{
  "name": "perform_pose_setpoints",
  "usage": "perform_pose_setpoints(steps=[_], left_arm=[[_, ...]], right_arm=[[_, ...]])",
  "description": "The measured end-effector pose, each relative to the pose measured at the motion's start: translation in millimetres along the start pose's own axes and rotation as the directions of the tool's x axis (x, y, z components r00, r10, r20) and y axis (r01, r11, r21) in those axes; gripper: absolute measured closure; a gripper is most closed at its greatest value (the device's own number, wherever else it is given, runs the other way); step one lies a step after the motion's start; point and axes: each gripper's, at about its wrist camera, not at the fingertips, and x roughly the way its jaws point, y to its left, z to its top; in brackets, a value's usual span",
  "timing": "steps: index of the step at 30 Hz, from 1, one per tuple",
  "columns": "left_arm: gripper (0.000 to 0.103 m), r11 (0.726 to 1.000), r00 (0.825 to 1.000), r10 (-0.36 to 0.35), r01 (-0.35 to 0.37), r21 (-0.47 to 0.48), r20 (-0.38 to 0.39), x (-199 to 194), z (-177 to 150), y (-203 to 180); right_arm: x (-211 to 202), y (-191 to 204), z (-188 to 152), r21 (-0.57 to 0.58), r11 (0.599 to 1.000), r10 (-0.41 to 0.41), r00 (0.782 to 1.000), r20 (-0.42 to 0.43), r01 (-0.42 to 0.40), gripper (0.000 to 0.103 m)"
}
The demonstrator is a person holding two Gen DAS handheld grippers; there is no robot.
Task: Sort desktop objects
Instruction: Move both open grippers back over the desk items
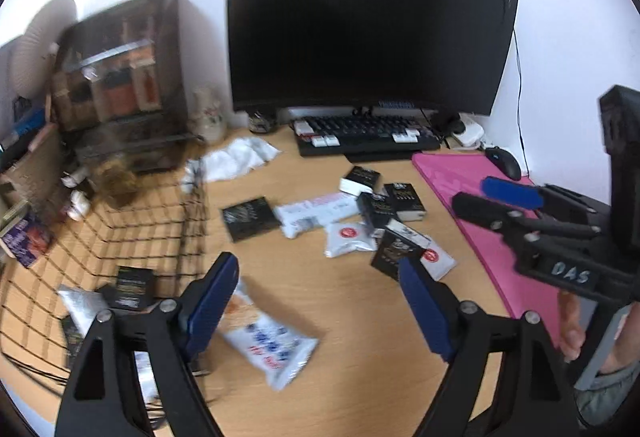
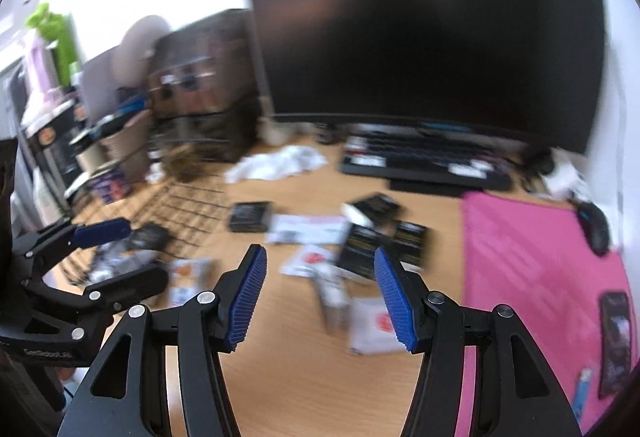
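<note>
Left gripper (image 1: 320, 301) over the wooden desk (image 1: 360, 317), jaws spread wide, nothing between them. White snack packet (image 1: 268, 341) flat on the desk just below its left finger; wire basket (image 1: 120, 237) off to its left, holding a black box (image 1: 134, 287) and a silver pouch (image 1: 80, 305). Right gripper (image 2: 320, 301) likewise parted and empty — scattered black boxes (image 2: 370, 241) and white sachets (image 2: 374, 325) ahead, pink mat (image 2: 540, 257) to its right.

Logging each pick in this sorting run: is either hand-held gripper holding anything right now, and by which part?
Nothing is held. The left hand-held gripper and the right hand-held gripper both stand open with only bare desk between their pads.
</note>
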Motion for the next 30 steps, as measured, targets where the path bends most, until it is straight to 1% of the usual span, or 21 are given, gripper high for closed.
perform_pose_setpoints(steps=[1, 2, 3, 4, 5, 8, 10, 12, 13, 15, 21, 25, 26, 27, 28, 30], left_arm=[[0.019, 0.999, 0.998, -0.044, 0.043, -0.019, -0.038, 10, 1, 0], [0.019, 0.994, 0.99, -0.101, 0.095, -0.058, -0.1, 23, 3, 0], [0.019, 0.988, 0.981, -0.136, 0.124, -0.088, -0.14, 32, 4, 0], [0.019, 0.985, 0.976, -0.152, 0.137, -0.104, -0.153, 38, 3, 0], [0.019, 0.986, 0.978, -0.147, 0.134, -0.098, -0.15, 43, 3, -4], [0.019, 0.994, 0.982, -0.108, 0.111, 0.007, -0.154, 54, -1, -27], [0.019, 0.989, 0.973, -0.126, 0.138, 0.054, -0.191, 66, -10, -42], [0.019, 0.982, 0.959, -0.164, 0.18, 0.048, -0.233, 78, -19, -48], [0.019, 0.981, 0.953, -0.172, 0.188, 0.041, -0.25, 84, -23, -49], [0.019, 0.985, 0.949, -0.156, 0.17, 0.027, -0.274, 95, -29, -49], [0.019, 0.994, 0.948, -0.103, 0.105, -0.008, -0.3, 113, -38, -34], [0.019, 0.996, 0.956, -0.081, 0.087, 0.009, -0.281, 115, -39, -30], [0.016, 0.996, 0.959, -0.076, 0.084, 0.019, -0.273, 116, -39, -31], [0.004, 0.996, 0.96, -0.074, 0.086, 0.032, -0.27, 120, -40, -32], [0.001, 0.995, 0.962, -0.062, 0.081, 0.062, -0.265, 123, -42, -35], [0.001, 0.985, 0.963, -0.009, 0.055, 0.165, -0.268, 125, -48, -47]], right_arm=[[-1, -8, -2, 0.01, 1.0, -0.017, 1.0, 0.0, 0.017, 0.043], [-1, -16, -4, 0.02, 0.999, -0.029, 1.0, -0.001, 0.029, 0.042], [-2, -22, -6, 0.029, 0.999, -0.035, 0.999, -0.004, 0.035, 0.04], [-1, -27, -8, 0.036, 0.999, -0.034, 0.999, -0.007, 0.034, 0.039], [0, -32, -10, 0.04, 0.999, -0.033, 0.999, -0.012, 0.034, 0.039], [5, -40, -16, 0.043, 0.998, -0.044, 0.999, -0.031, 0.045, 0.039], [9, -47, -19, 0.053, 0.997, -0.053, 0.998, -0.045, 0.056, 0.039], [11, -52, -19, 0.062, 0.996, -0.06, 0.997, -0.049, 0.063, 0.039], [13, -54, -20, 0.065, 0.996, -0.061, 0.997, -0.051, 0.064, 0.038], [15, -56, -20, 0.064, 0.996, -0.058, 0.997, -0.053, 0.062, 0.039], [25, -57, -25, 0.064, 0.996, -0.052, 0.996, -0.075, 0.057, 0.038], [37, -57, -32, 0.065, 0.996, -0.053, 0.993, -0.107, 0.06, 0.038], [38, -57, -32, 0.065, 0.996, -0.052, 0.993, -0.109, 0.059, 0.038], [39, -56, -32, 0.065, 0.996, -0.051, 0.993, -0.111, 0.058, 0.039], [39, -55, -33, 0.064, 0.996, -0.05, 0.993, -0.111, 0.057, 0.038], [40, -55, -33, 0.064, 0.997, -0.047, 0.993, -0.11, 0.054, 0.038]])
